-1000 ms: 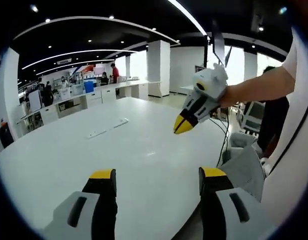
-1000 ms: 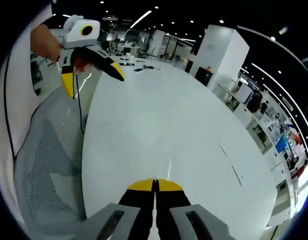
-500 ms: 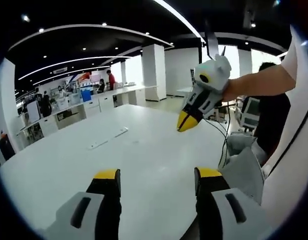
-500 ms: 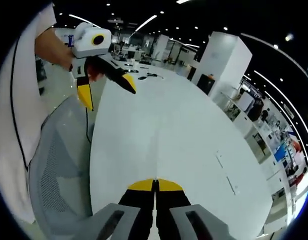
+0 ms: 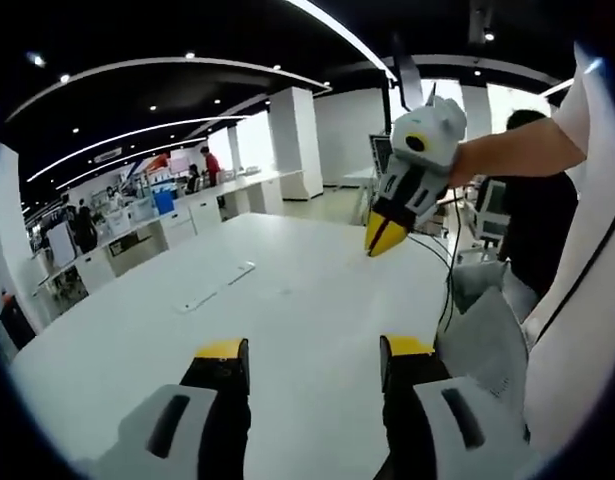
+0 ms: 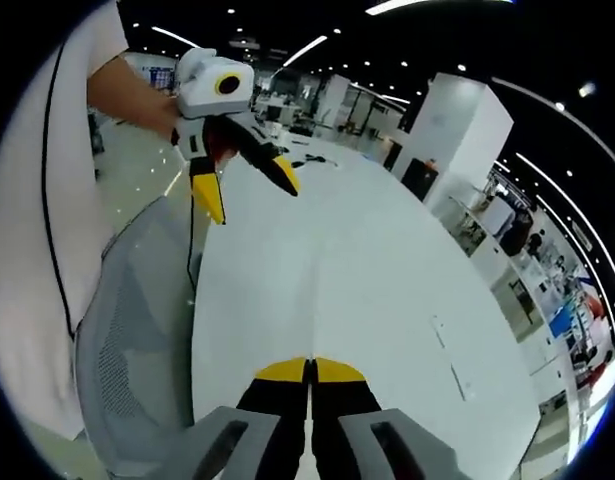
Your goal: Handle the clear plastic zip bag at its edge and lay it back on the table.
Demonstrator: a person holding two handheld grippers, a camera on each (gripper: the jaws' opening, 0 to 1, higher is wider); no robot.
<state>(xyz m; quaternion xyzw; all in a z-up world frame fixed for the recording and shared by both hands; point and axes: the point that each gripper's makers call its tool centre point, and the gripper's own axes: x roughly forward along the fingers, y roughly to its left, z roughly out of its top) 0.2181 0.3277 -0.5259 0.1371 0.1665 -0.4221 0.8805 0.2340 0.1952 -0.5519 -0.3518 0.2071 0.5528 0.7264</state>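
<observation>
Right gripper view: closed right tool [image 6: 309, 372].

Left tongs [image 5: 312, 352] parted, right tongs [image 6: 309, 368] closed

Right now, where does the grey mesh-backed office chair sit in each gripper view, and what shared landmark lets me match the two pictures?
Left gripper view: the grey mesh-backed office chair is at the lower right, beside the white table.
Right gripper view: the chair is at the lower left, beside the table.
Shared landmark: the pair of flat white strips on the tabletop.
</observation>
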